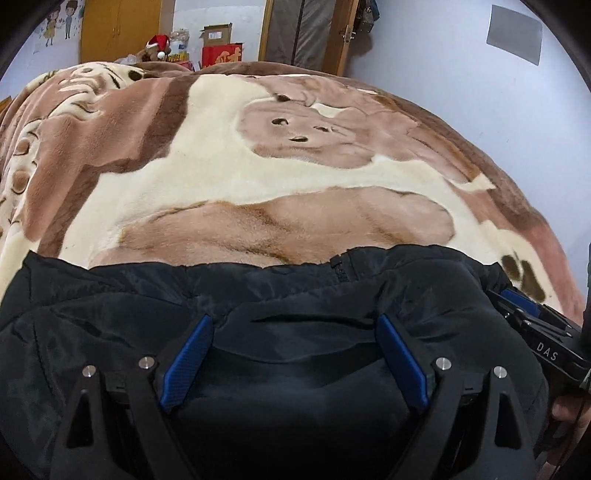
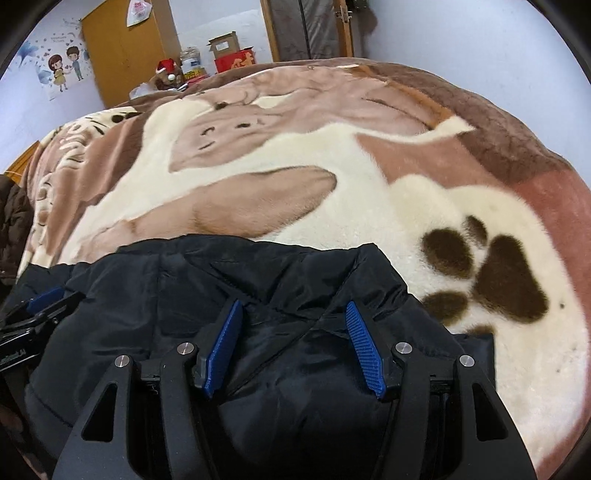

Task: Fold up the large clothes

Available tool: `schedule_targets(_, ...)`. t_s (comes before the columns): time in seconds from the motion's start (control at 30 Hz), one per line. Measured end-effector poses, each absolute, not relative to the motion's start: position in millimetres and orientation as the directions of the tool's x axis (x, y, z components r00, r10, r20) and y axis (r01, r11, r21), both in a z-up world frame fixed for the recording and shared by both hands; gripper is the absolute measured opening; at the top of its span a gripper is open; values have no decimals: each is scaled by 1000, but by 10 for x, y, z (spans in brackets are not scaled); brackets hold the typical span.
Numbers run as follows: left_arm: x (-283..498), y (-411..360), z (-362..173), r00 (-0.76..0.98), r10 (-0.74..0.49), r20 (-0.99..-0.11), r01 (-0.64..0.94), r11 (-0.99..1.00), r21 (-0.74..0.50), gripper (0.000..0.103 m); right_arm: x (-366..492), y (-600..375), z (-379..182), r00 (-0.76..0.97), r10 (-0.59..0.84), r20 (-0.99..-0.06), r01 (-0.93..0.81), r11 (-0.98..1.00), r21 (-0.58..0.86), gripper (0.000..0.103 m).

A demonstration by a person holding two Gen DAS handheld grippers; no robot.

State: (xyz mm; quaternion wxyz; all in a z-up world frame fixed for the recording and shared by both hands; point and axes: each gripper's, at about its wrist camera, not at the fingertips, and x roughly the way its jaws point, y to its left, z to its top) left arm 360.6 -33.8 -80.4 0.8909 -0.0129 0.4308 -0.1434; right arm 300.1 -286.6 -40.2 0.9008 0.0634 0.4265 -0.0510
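A black padded jacket [image 1: 295, 280] lies bunched at the near edge of a bed, its zip end [image 1: 338, 267] at the far hem. My left gripper [image 1: 295, 325] stands wide open over it, blue pads [image 1: 188, 362] well apart with fabric lying slack between them. In the right wrist view the same jacket [image 2: 229, 269] bulges up between the blue pads [image 2: 364, 350] of my right gripper [image 2: 293, 308], which presses creased fabric from both sides. Each gripper shows in the other's view: the right gripper [image 1: 517, 306] at the right edge, the left gripper [image 2: 37, 306] at the left edge.
A plush brown-and-cream blanket [image 1: 229, 173] with a bear and paw prints [image 2: 506, 280] covers the bed. Beyond it are a wall, a wooden wardrobe [image 2: 125, 51], a door [image 1: 306, 33] and boxes with a Santa hat [image 1: 159, 42]. A brown garment [image 2: 13, 225] lies at the left.
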Motion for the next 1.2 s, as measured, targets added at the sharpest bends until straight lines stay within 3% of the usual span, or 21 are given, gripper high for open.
schedule_targets(0.47, 3601, -379, -935, 609, -261, -749, 234, 961, -146, 92, 3050, -2878, -513, 645, -48, -763, 144, 988, 59, 58)
schedule_targets(0.6, 3590, -290, -682, 559, -264, -786, 232, 960, -158, 89, 3013, -2873, -233, 618, -45, -785, 139, 989, 52, 58)
schedule_targets(0.8, 3332, 531, -202, 699, -184, -691, 185, 980, -74, 89, 2755, -3066, 82, 667, -80, -740, 178, 982, 55, 58)
schedule_targets(0.9, 3398, 1041, -435, 674, -49, -737, 48, 999, -23, 89, 2793, -3144, -165, 634, -100, -767, 186, 982, 26, 58)
schedule_targets(1.0, 3446, 1333, -749, 631, -115, -767, 6, 990, -143, 91, 2812, -3180, -269, 650, -91, -754, 189, 981, 45, 58)
schedule_targets(1.2, 3598, 1225, -1033, 656, -132, -743, 2, 985, -174, 93, 2908, -3241, -470, 651, -78, -755, 197, 978, 69, 59)
